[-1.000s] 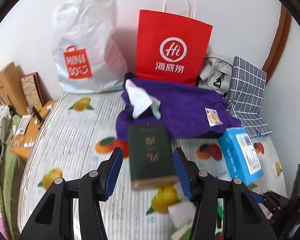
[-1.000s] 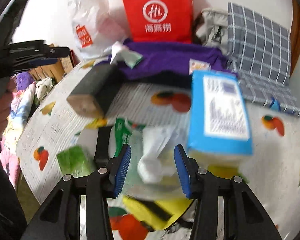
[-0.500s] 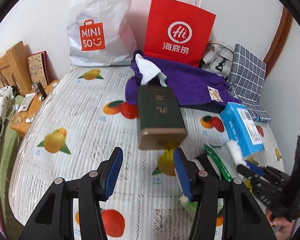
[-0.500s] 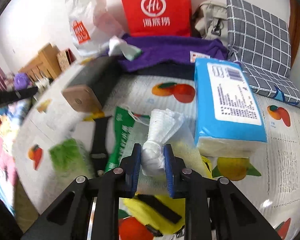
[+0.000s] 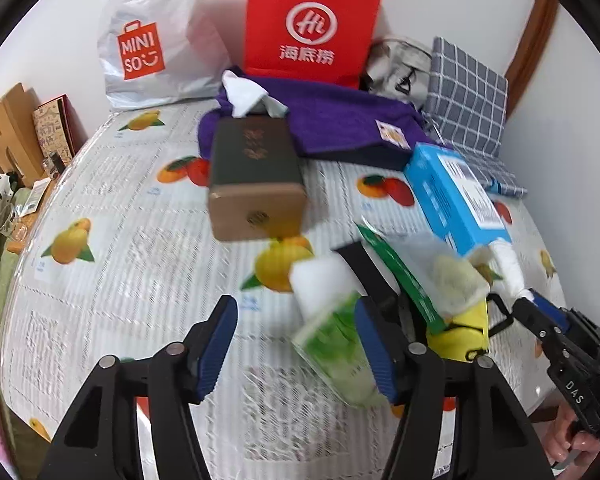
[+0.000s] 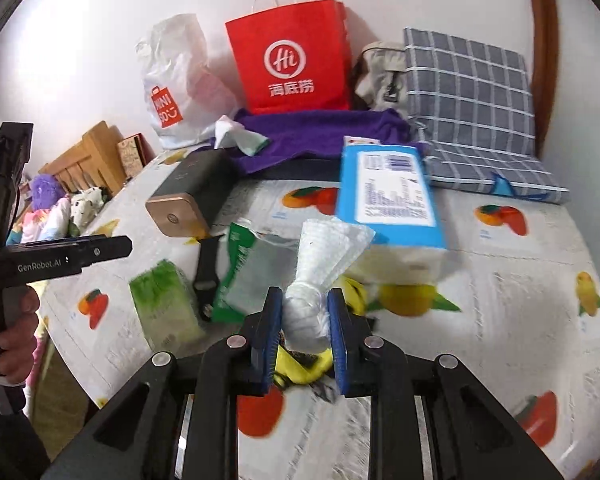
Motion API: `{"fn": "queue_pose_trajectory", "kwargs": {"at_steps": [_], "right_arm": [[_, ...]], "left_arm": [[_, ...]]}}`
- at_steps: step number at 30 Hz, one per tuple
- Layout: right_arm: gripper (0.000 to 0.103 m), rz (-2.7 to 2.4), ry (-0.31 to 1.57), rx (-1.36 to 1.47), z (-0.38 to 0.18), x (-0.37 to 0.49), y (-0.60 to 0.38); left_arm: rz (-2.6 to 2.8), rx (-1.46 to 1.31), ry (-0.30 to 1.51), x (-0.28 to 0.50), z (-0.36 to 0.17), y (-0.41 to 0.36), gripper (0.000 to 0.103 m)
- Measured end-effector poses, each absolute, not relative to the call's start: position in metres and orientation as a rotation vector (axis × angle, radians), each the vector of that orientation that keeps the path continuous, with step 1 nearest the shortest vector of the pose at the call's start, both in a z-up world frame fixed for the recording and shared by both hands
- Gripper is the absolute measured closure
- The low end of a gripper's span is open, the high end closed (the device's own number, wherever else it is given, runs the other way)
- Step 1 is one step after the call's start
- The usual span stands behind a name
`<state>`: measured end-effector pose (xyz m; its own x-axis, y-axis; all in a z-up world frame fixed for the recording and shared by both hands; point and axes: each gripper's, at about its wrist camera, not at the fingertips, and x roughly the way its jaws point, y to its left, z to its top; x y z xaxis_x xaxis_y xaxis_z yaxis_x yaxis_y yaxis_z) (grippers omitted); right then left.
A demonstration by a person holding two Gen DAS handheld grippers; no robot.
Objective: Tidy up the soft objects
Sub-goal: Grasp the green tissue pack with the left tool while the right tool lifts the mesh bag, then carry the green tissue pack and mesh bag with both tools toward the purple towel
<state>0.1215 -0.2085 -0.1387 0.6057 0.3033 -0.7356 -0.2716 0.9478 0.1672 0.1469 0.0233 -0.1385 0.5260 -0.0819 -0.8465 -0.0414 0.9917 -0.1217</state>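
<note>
My right gripper (image 6: 303, 318) is shut on a knotted white plastic bag (image 6: 320, 264) and holds it above the clutter; the same bag shows in the left wrist view (image 5: 508, 264) at the tip of that gripper. My left gripper (image 5: 296, 344) is open, with a green-and-white tissue pack (image 5: 332, 320) lying against its right finger. That pack also shows in the right wrist view (image 6: 164, 304). A blue tissue pack (image 6: 388, 196), a green packet (image 6: 252, 268), a yellow pouch (image 5: 460, 328) and a purple towel (image 5: 340, 120) lie on the fruit-print bed cover (image 5: 140, 248).
A dark green box with a gold end (image 5: 256, 184) lies mid-bed. A red paper bag (image 5: 312, 24) and a white Miniso bag (image 5: 152, 36) stand against the wall. A checked grey cushion (image 6: 472, 108) and a grey bag (image 6: 380, 68) are at the right. Wooden furniture (image 5: 8, 128) is left.
My right gripper closed on the white bag and lifted it. My left gripper pulled back from the green box and moved right, down to the green-and-white tissue pack.
</note>
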Motion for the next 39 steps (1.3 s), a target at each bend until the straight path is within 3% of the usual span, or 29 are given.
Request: {"fn": "queue_pose_trajectory", "kwargs": {"at_steps": [14,21,26,29,32,39], "right_arm": [[0.080,0.258,0.927,0.025,-0.186,0.097,-0.252],[0.073,0.264,0.957,0.017,-0.205,0.103,-0.249],[0.068,0.262,0.935,-0.006,-0.207,0.102,-0.243],[0.069,0.252,0.923,-0.025,-0.207,0.100,-0.240],[0.078,0.243,0.915,-0.040,-0.208,0.099,-0.238],[0.080,0.250,0.915,-0.017,-0.202,0.095,-0.239]], "left_arm": [[0.014,-0.222,1.127,0.149,-0.187,-0.010,0.035],[0.030,-0.235,1.106,0.151,-0.193,-0.011,0.035],[-0.002,-0.235,1.087,0.144,-0.189,-0.003,0.049],[-0.002,-0.233,1.080,0.141,-0.188,0.003,0.052],[0.006,-0.239,1.072,0.137,-0.187,0.012,0.054],[0.018,-0.279,1.046,0.129,-0.179,0.030,0.058]]}}
